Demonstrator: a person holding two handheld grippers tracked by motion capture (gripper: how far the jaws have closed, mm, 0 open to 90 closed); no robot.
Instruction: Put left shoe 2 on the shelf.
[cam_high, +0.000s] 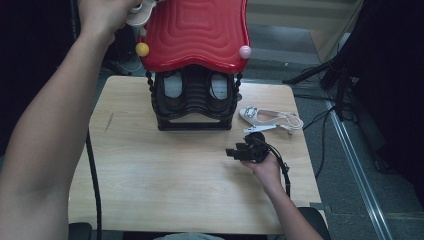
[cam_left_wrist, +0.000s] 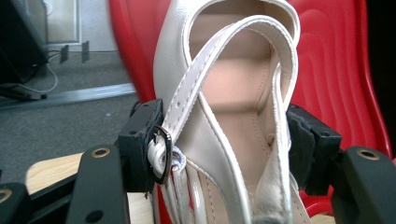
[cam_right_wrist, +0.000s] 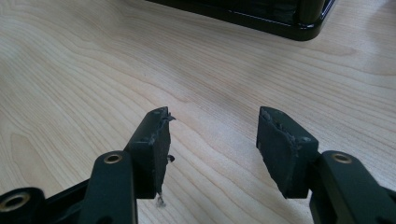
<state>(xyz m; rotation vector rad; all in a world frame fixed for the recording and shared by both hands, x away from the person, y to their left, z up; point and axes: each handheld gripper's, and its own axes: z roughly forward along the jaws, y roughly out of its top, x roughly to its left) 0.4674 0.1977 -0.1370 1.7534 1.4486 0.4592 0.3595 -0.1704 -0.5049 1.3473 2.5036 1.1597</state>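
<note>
**Placing the first shoe in the rack**

My left tongs (cam_left_wrist: 219, 140) are closed on a white shoe (cam_left_wrist: 224, 93); the two pads press its sides near the heel, and the buckle (cam_left_wrist: 161, 154) of the strap lies against one pad. In the high view this shoe (cam_high: 139, 12) is up high at the back left, just beside the red lid (cam_high: 197, 32) of the rack (cam_high: 195, 100). My right tongs (cam_high: 235, 151) are released and hold nothing; they rest low over the tabletop (cam_high: 165, 170), near the front right corner of the rack. In the right gripper view the gap between the pads is wide, with bare wood under it.

The second shoe (cam_high: 270, 119) lies on its side on the tabletop, right of the rack and just beyond my right tongs.

I judge the step in hand is to bring the held shoe into the rack under the lid. To do it well, I would keep the grip firm, because the sides are smooth and the loose strap can slip. I would lower the shoe in front of the lid, not over it, with the toe first toward the left opening. The lid looks raised, so I must not push it. The right tongs can wait, then take the second shoe.
</note>
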